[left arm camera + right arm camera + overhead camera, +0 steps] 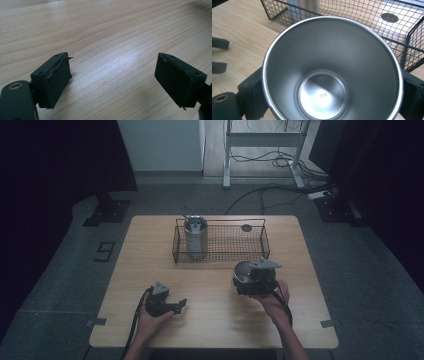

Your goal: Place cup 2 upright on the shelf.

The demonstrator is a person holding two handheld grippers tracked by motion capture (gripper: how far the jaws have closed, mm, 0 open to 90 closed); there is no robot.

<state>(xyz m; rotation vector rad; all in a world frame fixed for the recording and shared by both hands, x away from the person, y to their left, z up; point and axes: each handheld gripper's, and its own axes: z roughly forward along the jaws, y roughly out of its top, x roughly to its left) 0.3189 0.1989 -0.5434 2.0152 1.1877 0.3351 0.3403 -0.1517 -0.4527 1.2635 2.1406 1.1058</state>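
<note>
**Steel cup clamped in the right gripper, just short of the basket**

The steel cup [332, 75] sits between the two black jaws of the right gripper [256, 279], which press on its outer wall from either side, so this tool is clenched on the cup. In the right gripper view the cup's mouth faces the camera and the number 304 is stamped on its bottom. In the high view the cup [243, 271] is held over the right half of the wooden table [150, 250], just in front of the front wall of the wire basket [222, 256], near that basket's right end, outside the mesh.

The basket stands along the far edge of the table. A second metal cup [196, 237] stands upright inside its left end, and a small dark disc [246, 227] lies in its far right corner.

The left gripper [176, 306] rests near the table's front edge, left of centre, well apart from the cup. Its jaws stand apart with nothing but bare wood between them.
</note>
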